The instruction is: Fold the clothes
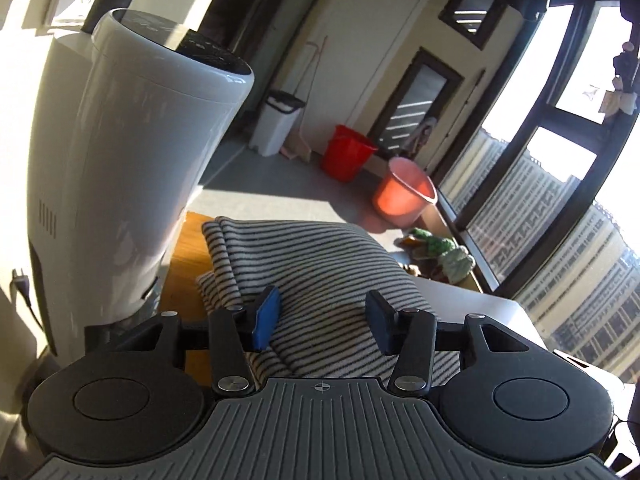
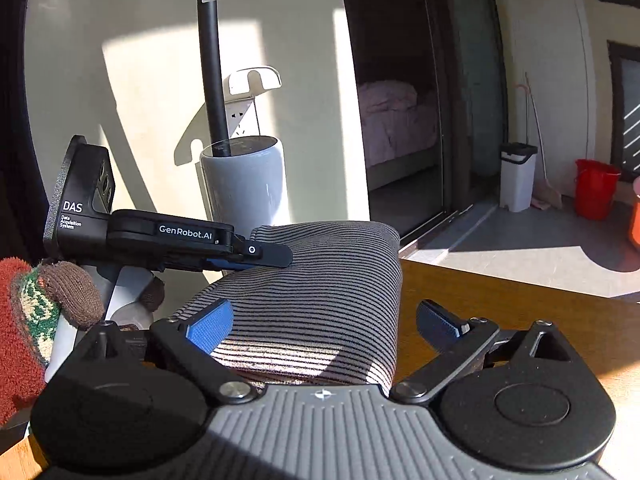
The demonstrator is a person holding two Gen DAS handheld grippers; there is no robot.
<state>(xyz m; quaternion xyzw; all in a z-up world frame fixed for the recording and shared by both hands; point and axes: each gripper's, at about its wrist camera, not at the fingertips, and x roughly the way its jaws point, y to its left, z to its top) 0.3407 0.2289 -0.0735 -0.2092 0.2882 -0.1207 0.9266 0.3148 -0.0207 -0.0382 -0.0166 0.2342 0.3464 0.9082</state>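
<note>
A folded grey garment with thin black stripes lies as a thick stack on the wooden table. My left gripper hangs over its near part, and a hump of cloth rises between the blue pads; the jaws stand apart. Seen from the right wrist, that left gripper rests sideways on the stack's far left top, held by a hand in a knitted glove. My right gripper is wide open and straddles the stack's near end, with its right pad over bare wood.
A tall white cylindrical appliance with a black pole stands close beside the table. On the floor are a white bin, a red bucket and a pink bucket. Large windows run along the right.
</note>
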